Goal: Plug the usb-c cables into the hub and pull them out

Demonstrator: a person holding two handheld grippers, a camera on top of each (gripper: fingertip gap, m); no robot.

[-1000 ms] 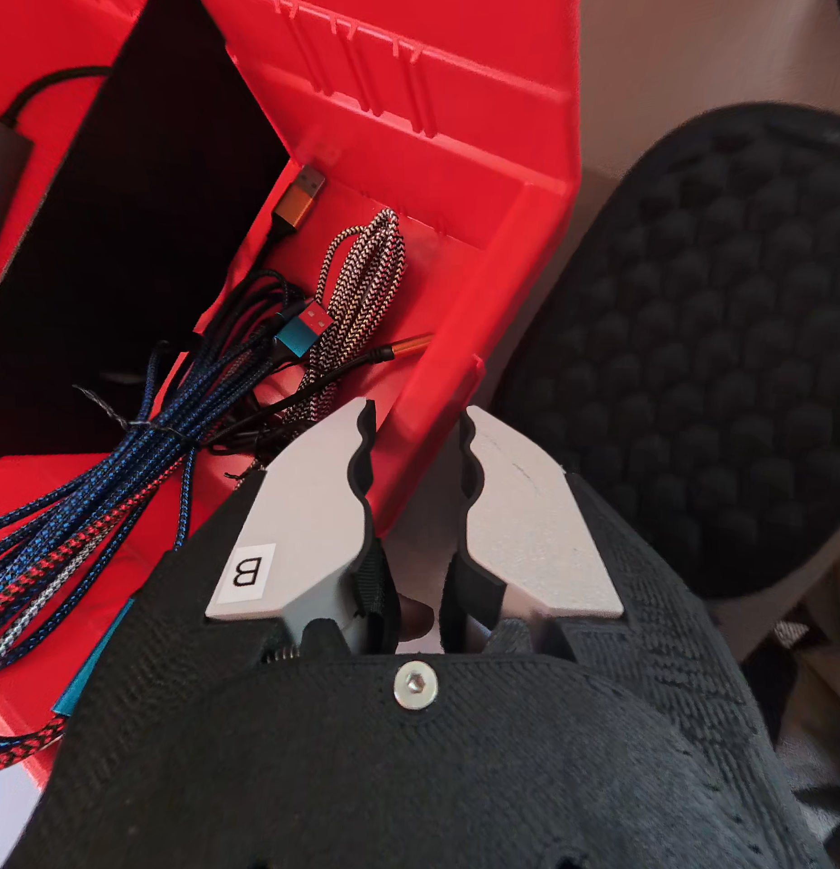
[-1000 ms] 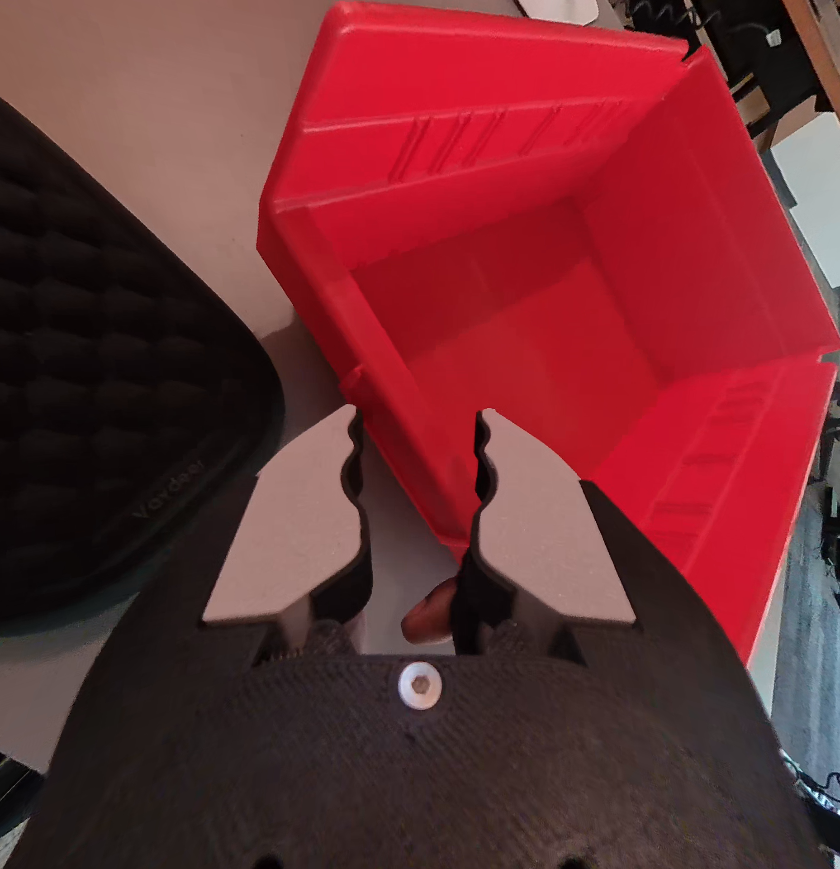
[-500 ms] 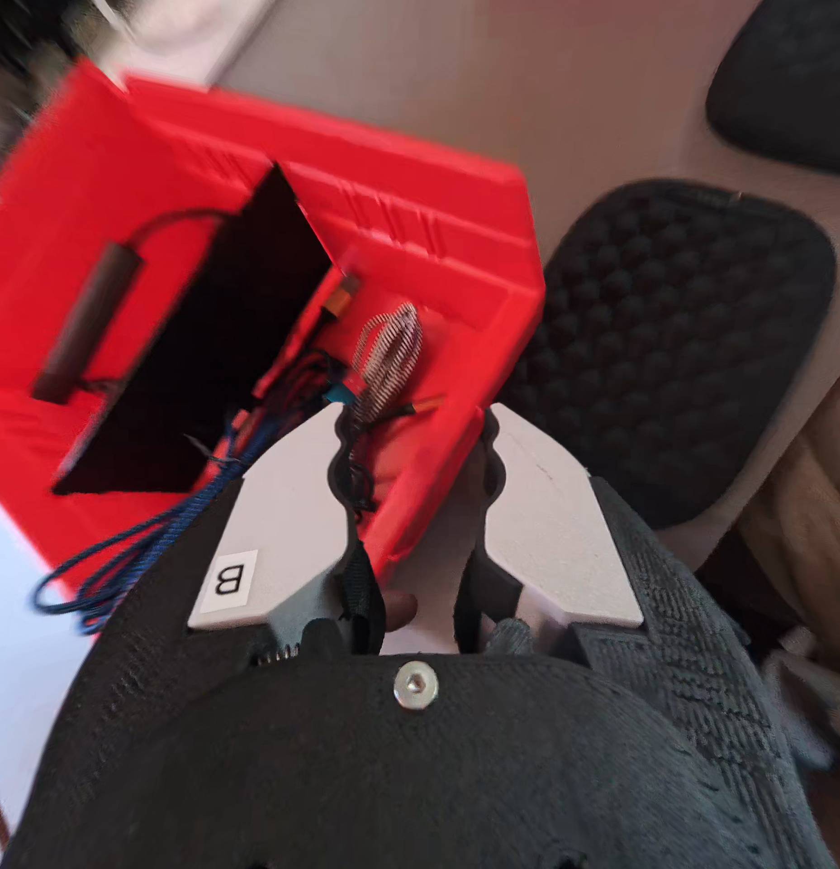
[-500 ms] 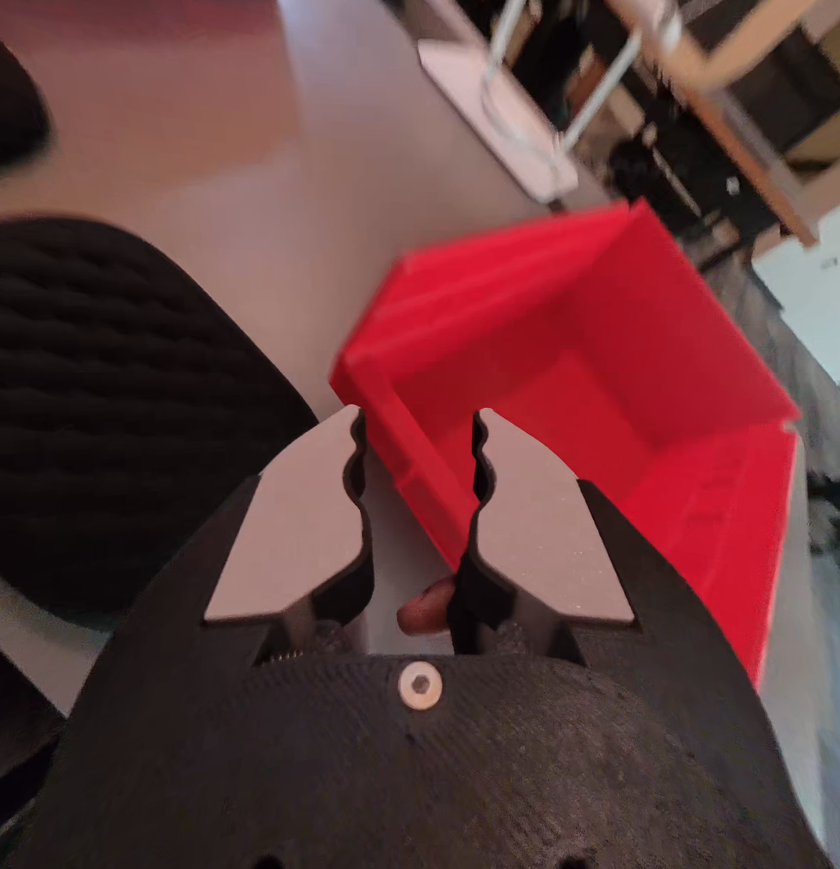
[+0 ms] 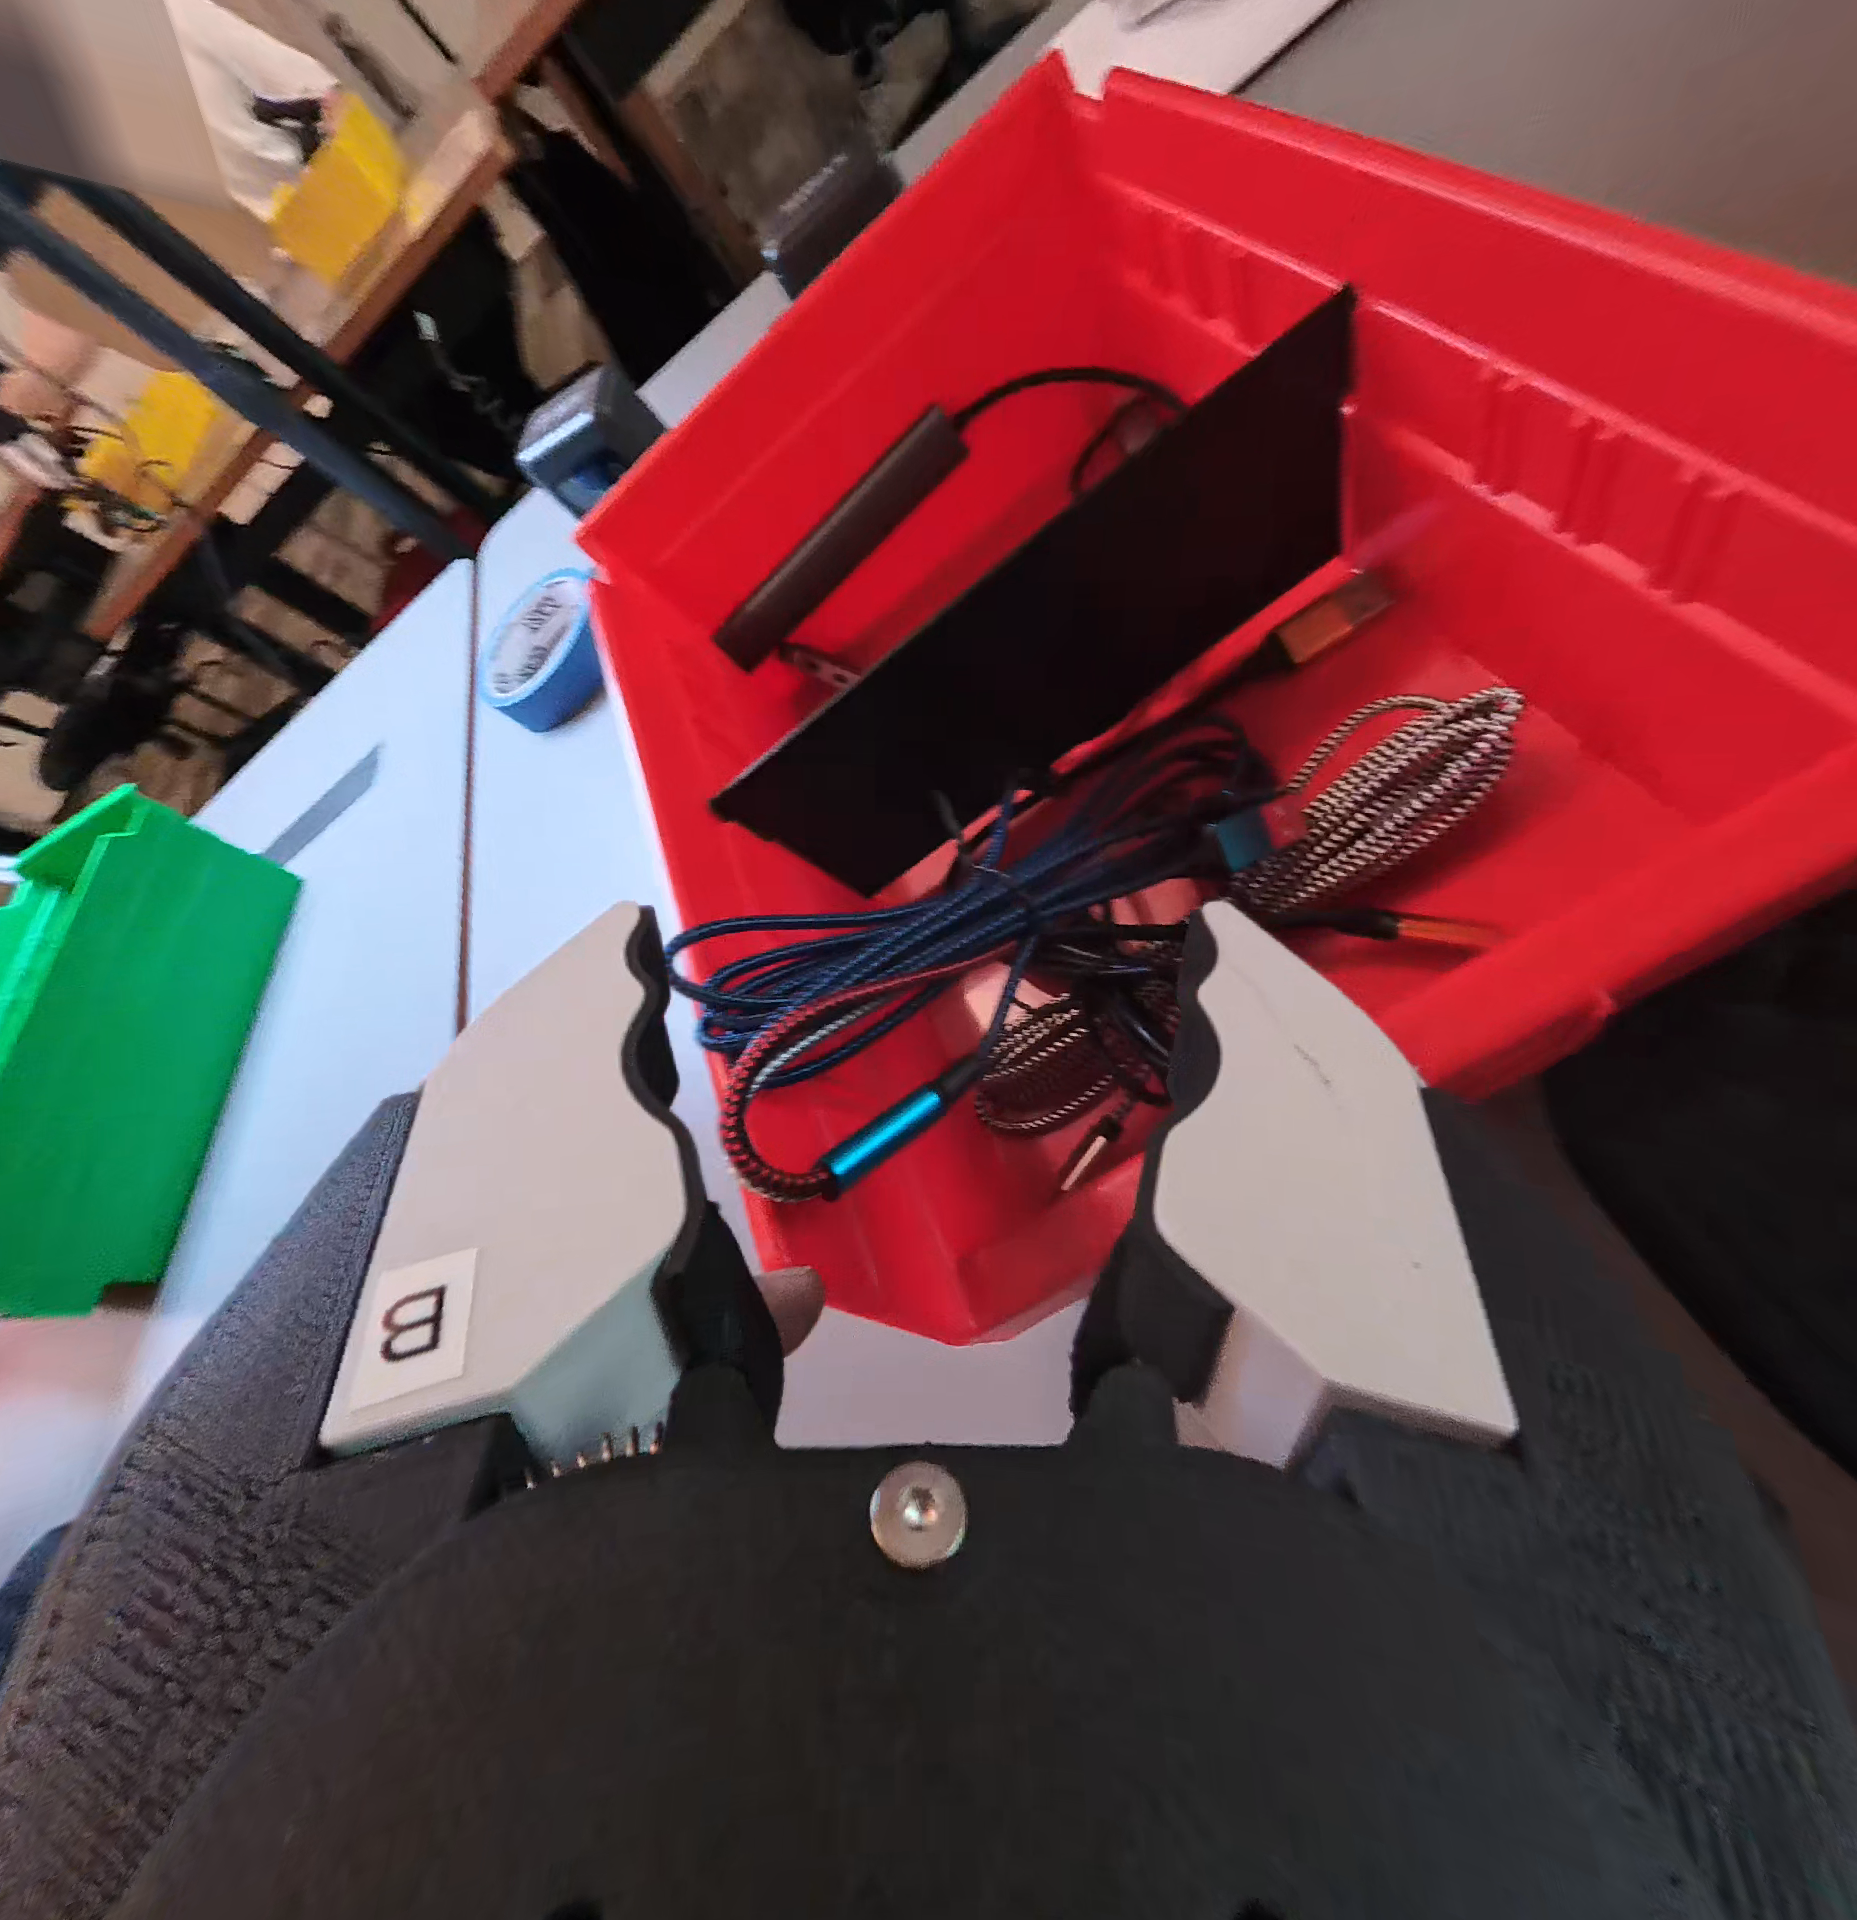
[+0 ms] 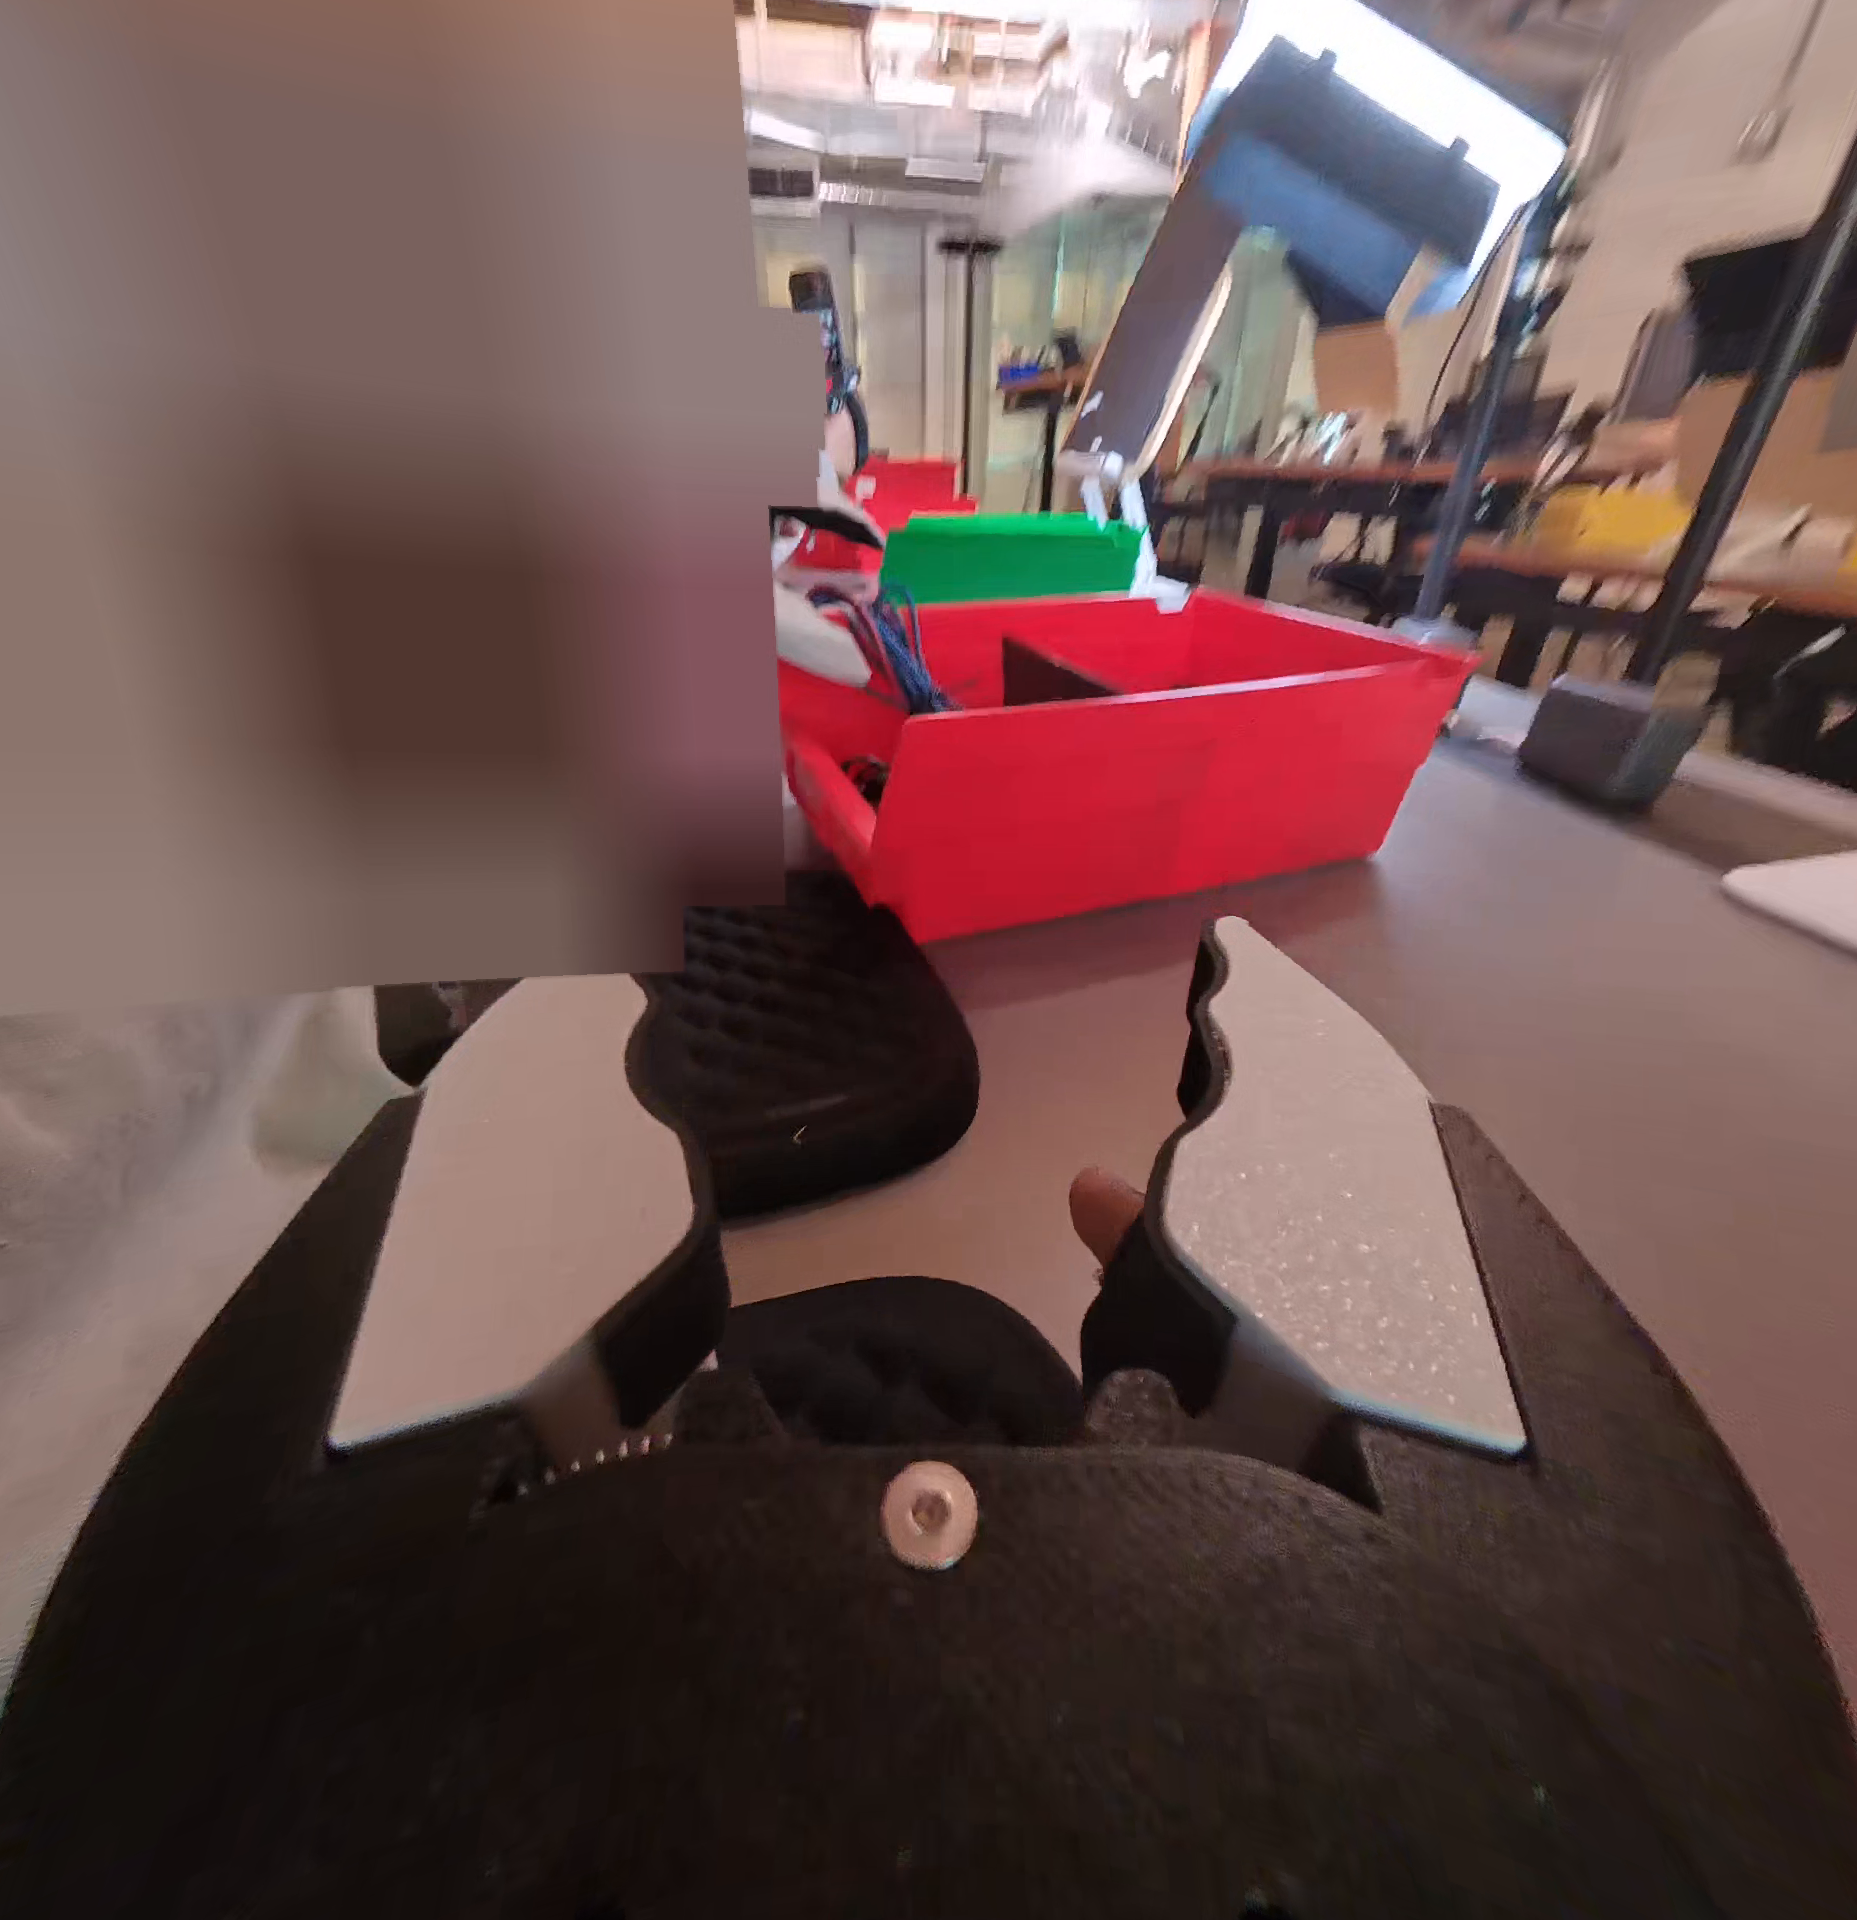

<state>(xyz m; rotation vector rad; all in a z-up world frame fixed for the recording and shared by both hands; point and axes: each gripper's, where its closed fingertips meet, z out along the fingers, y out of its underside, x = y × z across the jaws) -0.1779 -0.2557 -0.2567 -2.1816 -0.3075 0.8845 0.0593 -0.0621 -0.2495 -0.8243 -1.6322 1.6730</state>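
Note:
A red bin (image 5: 1589,343) with a black divider (image 5: 1069,623) sits on the table. The dark hub (image 5: 851,540) with its black lead lies in the far compartment. The near compartment holds a tangle of braided cables (image 5: 965,914): blue ones, a black-and-white coil (image 5: 1391,790), an orange plug (image 5: 1329,634) and a blue plug (image 5: 893,1122). My left gripper (image 5: 919,935) is open and empty, just above the bin's near corner. My right gripper (image 6: 919,977) is open and empty, low over the table, facing the same red bin (image 6: 1142,790) from some way off.
A green bin (image 5: 93,1049) and a blue tape roll (image 5: 539,655) lie left of the red bin. A black padded mat (image 6: 820,1039) lies just ahead of my right gripper. A green bin (image 6: 1007,556) and more red bins stand behind. A white sheet (image 6: 1817,894) lies at right. Tip to tip, the grippers are about 30 cm apart.
Both grippers opened wide and let go of the red bin rims they were shut on. The left one pulled back above the bin; the right one swung down low and away from its bin.

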